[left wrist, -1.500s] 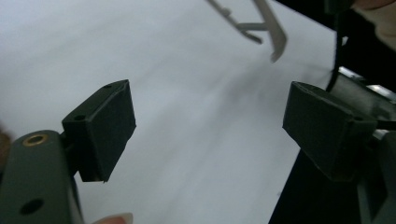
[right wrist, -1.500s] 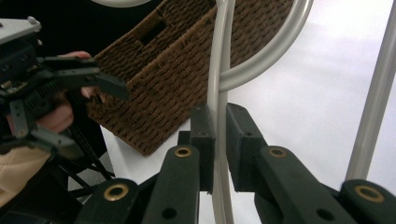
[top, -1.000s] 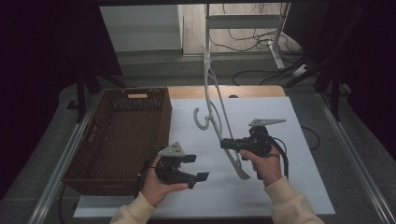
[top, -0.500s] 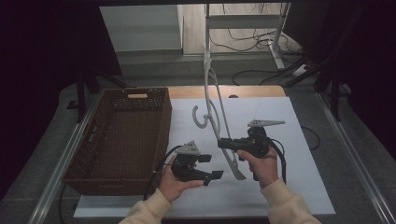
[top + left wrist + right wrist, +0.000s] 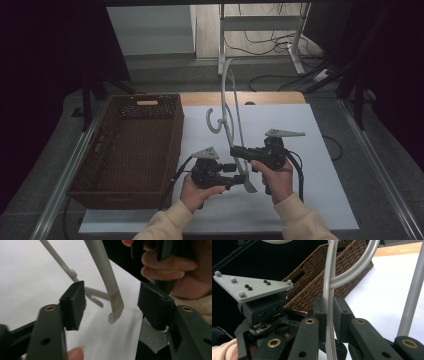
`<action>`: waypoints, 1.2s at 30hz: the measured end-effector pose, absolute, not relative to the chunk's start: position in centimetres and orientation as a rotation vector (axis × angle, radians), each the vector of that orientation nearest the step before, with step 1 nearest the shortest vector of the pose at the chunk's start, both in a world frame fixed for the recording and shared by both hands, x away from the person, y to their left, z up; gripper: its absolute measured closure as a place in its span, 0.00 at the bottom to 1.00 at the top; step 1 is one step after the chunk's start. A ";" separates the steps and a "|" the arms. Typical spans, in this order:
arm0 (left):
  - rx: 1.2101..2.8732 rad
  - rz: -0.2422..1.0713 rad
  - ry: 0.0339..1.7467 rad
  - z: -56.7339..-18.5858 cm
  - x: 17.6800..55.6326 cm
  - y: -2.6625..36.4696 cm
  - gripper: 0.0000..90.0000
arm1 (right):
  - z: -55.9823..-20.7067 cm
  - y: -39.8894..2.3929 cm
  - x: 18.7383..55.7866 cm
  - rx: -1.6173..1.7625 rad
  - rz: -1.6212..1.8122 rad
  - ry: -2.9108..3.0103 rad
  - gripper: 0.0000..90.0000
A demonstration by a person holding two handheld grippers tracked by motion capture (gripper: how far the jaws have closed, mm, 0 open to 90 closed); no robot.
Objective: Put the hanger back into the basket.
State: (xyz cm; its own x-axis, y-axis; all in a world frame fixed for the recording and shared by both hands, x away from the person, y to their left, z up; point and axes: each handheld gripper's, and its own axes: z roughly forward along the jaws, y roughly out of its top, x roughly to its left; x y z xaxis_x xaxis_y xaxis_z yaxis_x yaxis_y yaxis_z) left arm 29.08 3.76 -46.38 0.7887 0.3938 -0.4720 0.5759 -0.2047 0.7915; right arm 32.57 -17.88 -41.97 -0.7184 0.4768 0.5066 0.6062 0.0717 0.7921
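The wicker basket (image 5: 131, 145) is parked at the left. The grey hanger (image 5: 230, 125) is held upright mid-table, clamped by the right gripper (image 5: 239, 151). The left gripper (image 5: 239, 183) is spread around its lower tip, so closing should be centred. That gap is clearest in the left gripper view.

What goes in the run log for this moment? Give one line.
right hand-held gripper: shut on grey plastic clothes hanger | left hand-held gripper: open around hanger's tip | brown wicker basket: left of white mat
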 end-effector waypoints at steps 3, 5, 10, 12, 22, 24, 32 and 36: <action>1.820 -0.191 0.747 -46.5 29.3 3.7 0.55 | -42.1 -17.7 32.5 -1.131 -1.731 -2.214 0.91; 1.813 -0.199 0.748 -46.6 29.4 3.8 0.61 | -42.2 -17.5 32.4 -1.129 -1.740 -2.206 0.91; 1.812 -0.222 0.740 -46.6 29.5 3.9 0.81 | -42.2 -17.1 32.2 -1.103 -1.732 -2.215 0.91; 1.814 -0.254 0.753 -46.6 29.7 4.1 0.84 | -42.4 -17.1 32.2 -1.096 -1.730 -2.216 0.91; 1.822 -0.283 0.751 -46.1 30.0 4.9 0.91 | -41.7 -17.8 32.2 -1.039 -1.786 -2.235 0.88; 1.823 -0.280 0.755 -46.1 30.1 5.1 0.91 | -41.6 -18.0 32.2 -1.042 -1.802 -2.229 0.82; 1.805 -0.277 0.781 -46.1 30.4 6.2 0.91 | -39.6 -22.4 31.8 -1.051 -1.932 -2.192 0.48; 1.796 -0.278 0.776 -45.8 30.3 6.6 0.91 | -40.5 -25.4 31.5 -1.104 -1.938 -2.195 0.43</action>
State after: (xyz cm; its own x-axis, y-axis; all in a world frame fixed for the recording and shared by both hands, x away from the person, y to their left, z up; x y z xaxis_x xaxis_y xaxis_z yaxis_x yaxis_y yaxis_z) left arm 30.31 6.63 -45.79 0.7577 0.3683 -0.5387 0.6266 -0.1798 0.7584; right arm 31.49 -25.38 -40.45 -0.7509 0.4875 0.4455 0.5023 -0.0162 0.8645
